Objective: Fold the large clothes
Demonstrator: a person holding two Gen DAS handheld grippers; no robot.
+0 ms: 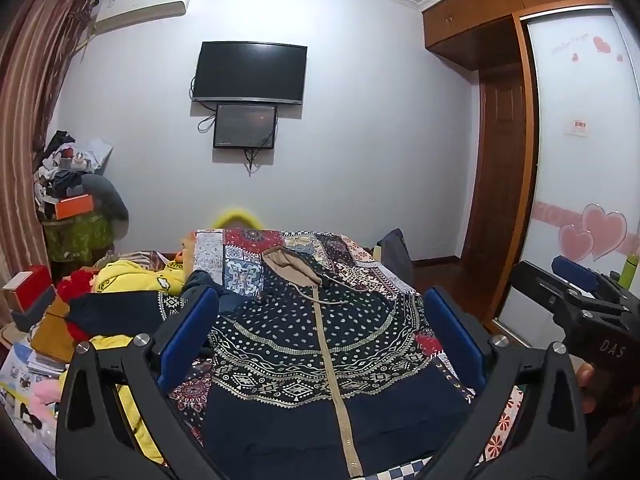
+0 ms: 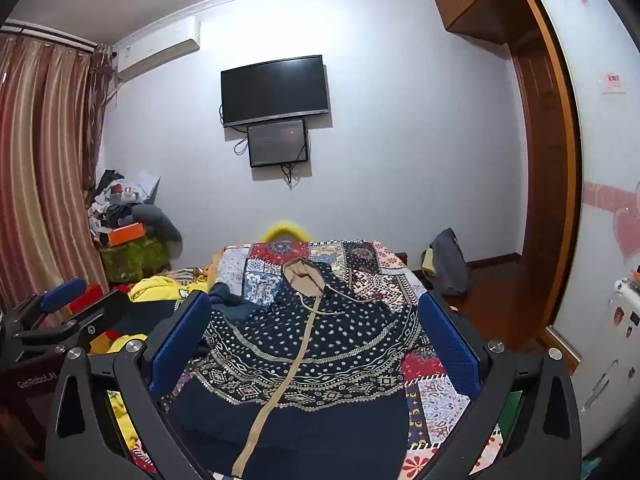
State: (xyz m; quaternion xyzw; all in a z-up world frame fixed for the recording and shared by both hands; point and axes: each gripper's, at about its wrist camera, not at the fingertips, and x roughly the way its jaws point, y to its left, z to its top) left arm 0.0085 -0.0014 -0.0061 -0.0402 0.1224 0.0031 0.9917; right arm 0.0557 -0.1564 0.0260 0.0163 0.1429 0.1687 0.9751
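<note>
A dark navy hooded jacket (image 1: 320, 344) with white dots, patterned bands, a tan zip strip and a tan-lined hood lies flat on the patchwork bedspread (image 1: 352, 252), hood toward the far wall. It shows the same way in the right wrist view, jacket (image 2: 312, 348) on bedspread (image 2: 432, 396). My left gripper (image 1: 320, 332) hovers above its chest, jaws wide open with nothing between the blue pads. My right gripper (image 2: 316, 336) hangs likewise open over it. The right gripper (image 1: 576, 292) also shows at the right edge of the left wrist view, and the left gripper (image 2: 52, 304) at the left edge of the right wrist view.
A heap of yellow, red and navy clothes (image 1: 120, 292) lies left of the jacket. Boxes and clutter (image 1: 68, 200) stand by the striped curtain (image 1: 24, 120). A television (image 1: 250, 72) hangs on the far wall. A wooden wardrobe (image 1: 568, 140) lines the right side; a dark bag (image 2: 450, 260) sits past the bed.
</note>
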